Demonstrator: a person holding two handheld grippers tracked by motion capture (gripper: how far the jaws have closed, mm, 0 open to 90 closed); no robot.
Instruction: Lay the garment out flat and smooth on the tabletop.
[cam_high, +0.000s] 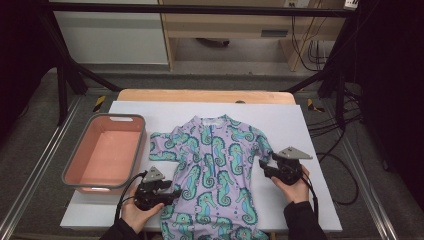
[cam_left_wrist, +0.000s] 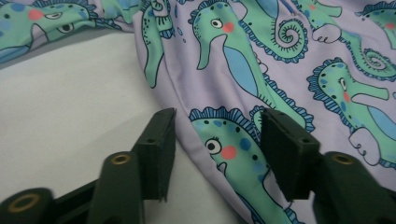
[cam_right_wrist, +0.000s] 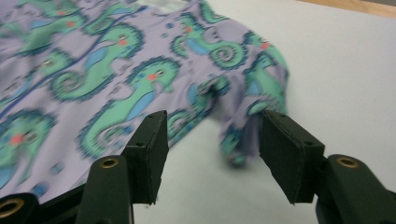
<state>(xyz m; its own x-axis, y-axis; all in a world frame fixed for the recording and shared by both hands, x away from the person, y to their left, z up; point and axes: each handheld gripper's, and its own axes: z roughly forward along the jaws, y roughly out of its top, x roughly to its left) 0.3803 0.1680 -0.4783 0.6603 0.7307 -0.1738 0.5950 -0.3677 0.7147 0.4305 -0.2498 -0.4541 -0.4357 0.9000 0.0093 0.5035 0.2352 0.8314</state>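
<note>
A lilac child's one-piece (cam_high: 215, 165) printed with green seahorses lies flat, neck away from me, on a white sheet (cam_high: 300, 130). My left gripper (cam_high: 172, 192) is at the garment's lower left edge. In the left gripper view its jaws (cam_left_wrist: 217, 140) stand open over that edge of the fabric (cam_left_wrist: 280, 70), with the pads apart from it. My right gripper (cam_high: 264, 167) is just below the right sleeve (cam_high: 260, 142). In the right gripper view it is open (cam_right_wrist: 212, 144), and the bunched sleeve (cam_right_wrist: 252, 93) lies just ahead of the jaws.
A pink basin with a grey rim (cam_high: 70, 172) stands empty at the left of the sheet. A strip of wooden tabletop (cam_high: 200, 95) shows behind the sheet. Black frame legs and cables (cam_high: 330, 125) run along the right side.
</note>
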